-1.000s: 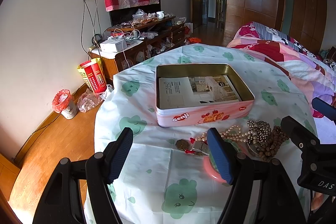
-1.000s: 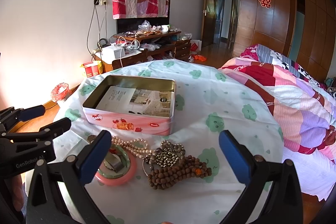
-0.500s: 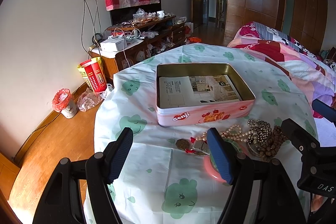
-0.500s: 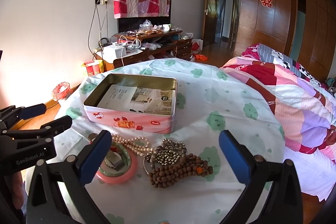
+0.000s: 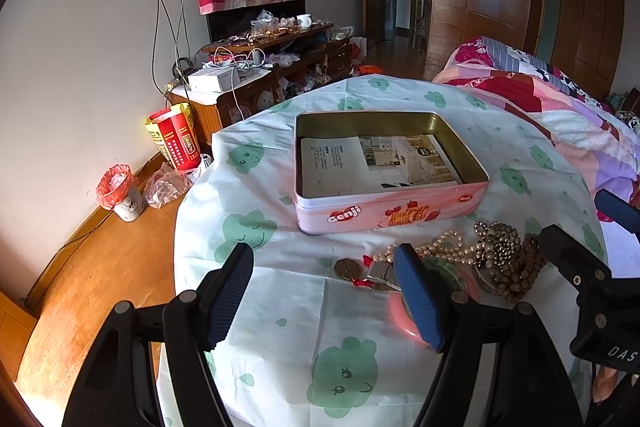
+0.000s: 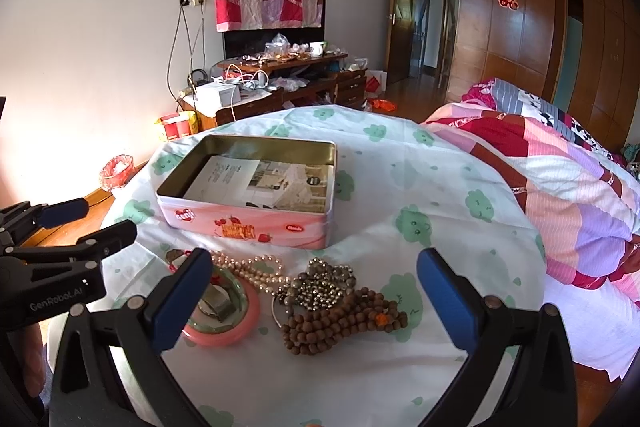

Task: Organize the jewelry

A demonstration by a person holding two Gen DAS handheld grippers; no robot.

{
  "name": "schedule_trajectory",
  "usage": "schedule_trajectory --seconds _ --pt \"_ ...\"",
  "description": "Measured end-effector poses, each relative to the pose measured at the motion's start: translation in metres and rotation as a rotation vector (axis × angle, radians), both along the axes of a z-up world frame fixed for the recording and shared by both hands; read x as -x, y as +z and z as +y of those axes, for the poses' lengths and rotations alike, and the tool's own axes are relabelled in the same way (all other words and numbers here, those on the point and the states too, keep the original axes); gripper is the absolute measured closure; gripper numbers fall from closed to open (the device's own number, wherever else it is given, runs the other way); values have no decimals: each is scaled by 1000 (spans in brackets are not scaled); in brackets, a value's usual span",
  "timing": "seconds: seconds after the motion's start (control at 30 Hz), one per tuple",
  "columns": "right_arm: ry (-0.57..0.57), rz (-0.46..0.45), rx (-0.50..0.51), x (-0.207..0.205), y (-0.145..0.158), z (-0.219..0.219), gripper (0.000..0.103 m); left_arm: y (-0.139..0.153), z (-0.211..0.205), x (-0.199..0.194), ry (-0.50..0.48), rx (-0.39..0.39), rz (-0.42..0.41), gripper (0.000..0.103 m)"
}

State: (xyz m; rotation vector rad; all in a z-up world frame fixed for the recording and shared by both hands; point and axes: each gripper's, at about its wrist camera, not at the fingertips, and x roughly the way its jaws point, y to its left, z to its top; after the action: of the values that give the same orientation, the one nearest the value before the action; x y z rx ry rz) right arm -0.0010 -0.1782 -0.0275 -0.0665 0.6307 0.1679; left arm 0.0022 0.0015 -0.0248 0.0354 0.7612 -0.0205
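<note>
- Jewelry: wooden beads (image 6: 344,319), metallic beads (image 6: 326,283), pearls (image 6: 248,267), heaped near the tin on the cloth (image 6: 440,187); pearl strand runs left–right.
- Pink ring dish (image 6: 224,323), left.
- Rectangular tin (image 6: 248,223), "Genji", open, holding printed paper.
- Left gripper (image 5: 324,295), right gripper (image 6: 314,297): spread, empty.

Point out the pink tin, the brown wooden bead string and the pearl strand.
pink tin (image 6: 248,227), right wrist view, front wall.
brown wooden bead string (image 6: 340,321), right wrist view, middle of the heap.
pearl strand (image 6: 248,264), right wrist view, middle beads.
</note>
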Motion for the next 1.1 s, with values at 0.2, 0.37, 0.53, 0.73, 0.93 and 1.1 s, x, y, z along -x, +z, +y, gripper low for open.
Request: schedule_trajectory --seconds 0.2,0.37,0.53,0.73,0.93,1.1 --pt "-5 27 6 -3 -12 -8 0 -13 -1 -4 0 -2 20 30" --pt "-13 81 -11 -7 -32 -21 10 -24 -1 -8 5 4 35 30" --pt "-18 122 -47 -13 -44 -32 17 -28 -14 -10 -31 26 56 52" --pt "-10 125 -71 -15 -46 -34 18 -36 -39 -13 -89 9 83 60" --pt "-15 140 -90 -19 -50 -39 27 -33 -46 -11 -117 20 87 66" --pt "-9 153 -88 -21 -52 -37 32 -36 -52 -12 -145 10 98 66"
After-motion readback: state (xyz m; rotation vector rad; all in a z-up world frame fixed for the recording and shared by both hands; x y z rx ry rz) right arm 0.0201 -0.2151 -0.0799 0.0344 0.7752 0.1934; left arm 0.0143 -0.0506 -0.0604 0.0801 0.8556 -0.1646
